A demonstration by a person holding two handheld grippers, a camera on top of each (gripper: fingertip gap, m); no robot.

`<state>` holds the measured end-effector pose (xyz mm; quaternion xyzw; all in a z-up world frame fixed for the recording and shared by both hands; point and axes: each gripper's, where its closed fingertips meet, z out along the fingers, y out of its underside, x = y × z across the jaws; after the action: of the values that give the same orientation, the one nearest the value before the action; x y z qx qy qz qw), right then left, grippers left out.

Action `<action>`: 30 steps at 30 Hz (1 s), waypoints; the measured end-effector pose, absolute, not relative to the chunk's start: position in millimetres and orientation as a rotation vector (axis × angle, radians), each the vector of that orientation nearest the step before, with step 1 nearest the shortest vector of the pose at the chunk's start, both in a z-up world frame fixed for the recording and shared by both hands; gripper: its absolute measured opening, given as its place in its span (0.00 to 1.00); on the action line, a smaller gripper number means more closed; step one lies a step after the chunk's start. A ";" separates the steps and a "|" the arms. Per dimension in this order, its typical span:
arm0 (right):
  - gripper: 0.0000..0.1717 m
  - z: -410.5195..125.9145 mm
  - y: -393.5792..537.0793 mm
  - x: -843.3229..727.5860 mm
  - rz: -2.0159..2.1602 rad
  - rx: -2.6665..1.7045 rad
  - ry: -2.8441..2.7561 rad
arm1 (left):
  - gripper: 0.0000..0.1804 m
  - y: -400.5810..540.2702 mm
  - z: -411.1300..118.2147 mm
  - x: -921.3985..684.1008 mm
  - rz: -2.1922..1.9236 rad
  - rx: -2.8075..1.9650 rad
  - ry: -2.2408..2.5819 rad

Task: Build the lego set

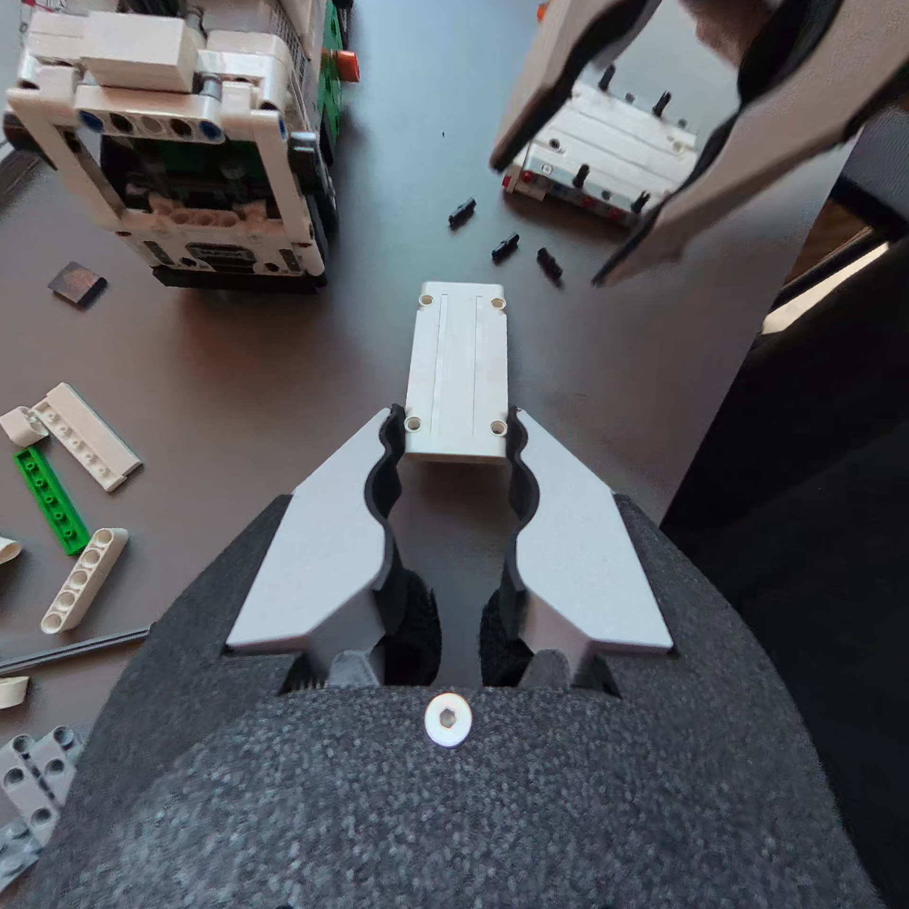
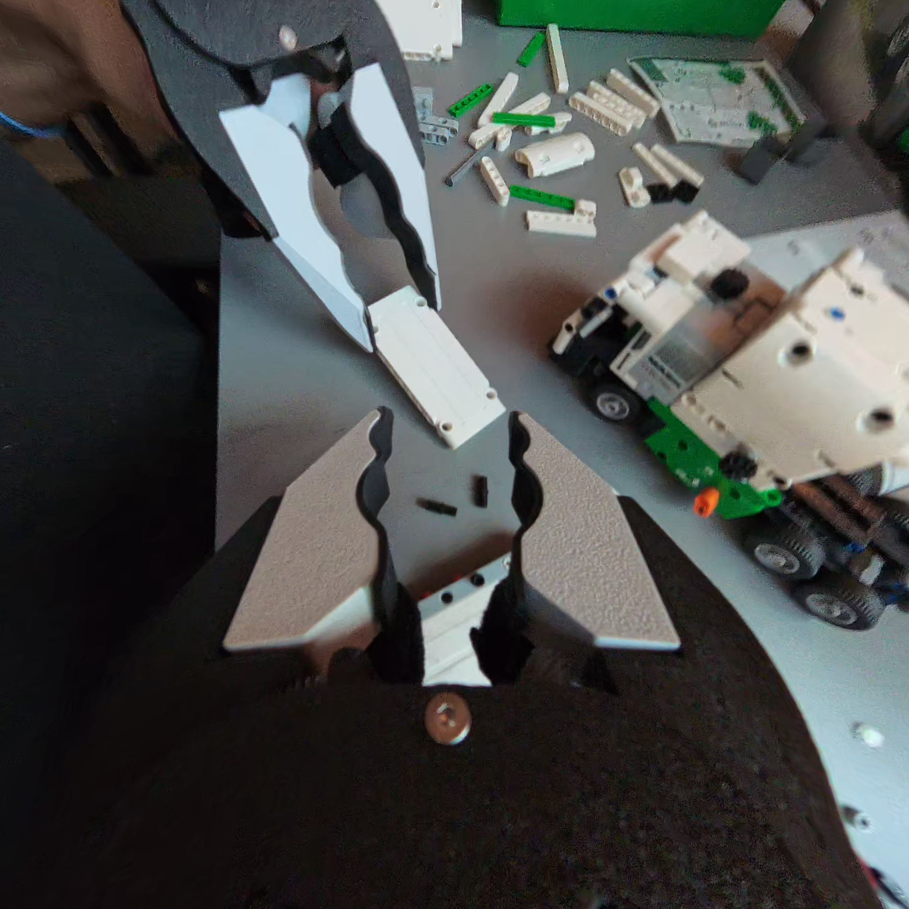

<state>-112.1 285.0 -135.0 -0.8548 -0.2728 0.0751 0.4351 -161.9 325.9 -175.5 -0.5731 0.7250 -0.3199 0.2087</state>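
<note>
My left gripper (image 1: 455, 418) is shut on the near end of a flat white panel (image 1: 457, 364) with a hole at each corner, both pads pressing its long sides. The right wrist view shows the same grip (image 2: 401, 322) on the panel (image 2: 433, 374), which slopes down toward the table. My right gripper (image 2: 450, 423) is open and empty above two loose black pins (image 2: 437, 506). In the left wrist view it (image 1: 548, 224) hovers over a white block assembly (image 1: 605, 147) with upright black pins. That assembly also shows between its finger bases (image 2: 457, 620).
A white and green brick truck (image 1: 187, 147) (image 2: 738, 369) stands on the dark table. Three black pins (image 1: 505, 246) lie beyond the panel. Loose white beams (image 1: 83, 435) and a green plate (image 1: 49, 499) lie at the left. The table edge (image 1: 713, 418) runs along the right. Left tips to right tips: about 8 cm. Measured from the fingertips, the green plate (image 1: 49, 499) is 15 cm or so from the left gripper and 20 cm from the right. It is also in sight in the right wrist view (image 2: 542, 195).
</note>
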 end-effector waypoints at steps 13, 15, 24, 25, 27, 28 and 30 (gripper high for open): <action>0.04 -145.7 334.1 -137.9 -0.568 -1.849 -0.896 | 0.16 317.2 -125.1 -152.3 -1.309 -1.721 1.771; 0.03 -136.4 328.4 -134.3 -0.532 -1.805 -0.826 | 0.20 311.7 -103.8 -154.6 -1.453 -1.588 1.723; 0.03 -98.8 297.5 -153.7 0.092 -1.740 -0.661 | 0.07 291.5 -79.2 -150.2 -1.264 -0.951 1.862; 0.04 -100.1 296.7 -151.4 0.078 -1.747 -0.665 | 0.06 287.6 -77.3 -149.7 -1.259 -0.904 1.874; 0.04 -100.7 293.2 -149.2 0.088 -1.757 -0.657 | 0.05 285.7 -79.7 -147.2 -1.210 -0.857 1.912; 0.04 -101.2 291.5 -148.2 0.104 -1.766 -0.647 | 0.05 285.0 -81.1 -146.3 -1.192 -0.847 1.934; 0.10 -98.0 288.0 -146.3 0.121 -1.754 -0.639 | 0.04 283.3 -82.9 -144.5 -1.169 -0.827 1.966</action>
<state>-146.3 288.0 -98.0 -0.7547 -0.2750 0.0520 0.5934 -144.5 283.3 -82.9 -0.3190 0.7579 -0.4508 0.3474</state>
